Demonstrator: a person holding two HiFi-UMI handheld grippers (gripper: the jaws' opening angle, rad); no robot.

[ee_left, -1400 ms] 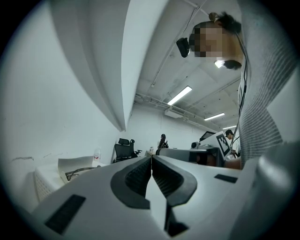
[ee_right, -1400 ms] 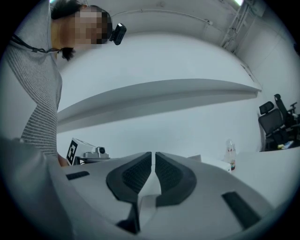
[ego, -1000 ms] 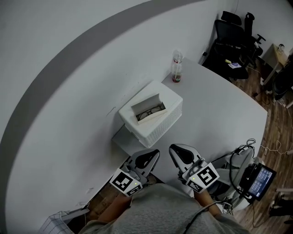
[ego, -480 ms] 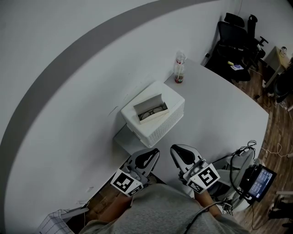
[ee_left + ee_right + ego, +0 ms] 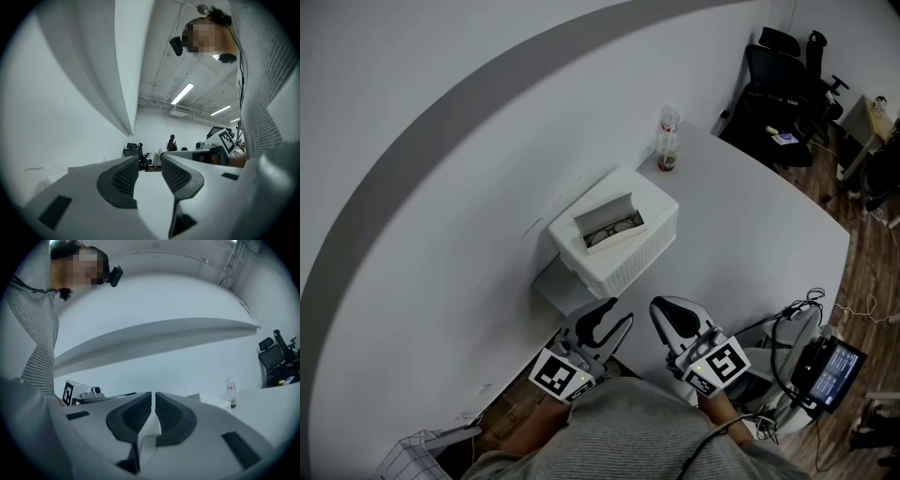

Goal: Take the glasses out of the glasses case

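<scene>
Now holding the left gripper (image 5: 612, 319) low at the near edge of the bench (image 5: 750, 234), jaws just opened wide with nothing between them. Probably readied early, for pinching or steadying on arrival. Holding the right gripper (image 5: 664, 317) just beside it, jaws closed pad to pad on nothing, seemingly parked until needed. Facing the open glasses case (image 5: 602, 214), set on top of a white perforated box (image 5: 633, 267), likely raised that way for an easier, level reach. Inside the case, lying flat and untouched, the glasses (image 5: 614, 228). Well apart from both grippers, so no real start on the removal yet. Standing clear at the far end, a small bottle (image 5: 667, 141), out of the approach line. Next, as a judgement only: moving forward, bracing the case with one gripper, lifting the glasses by the frame with the other.
</scene>
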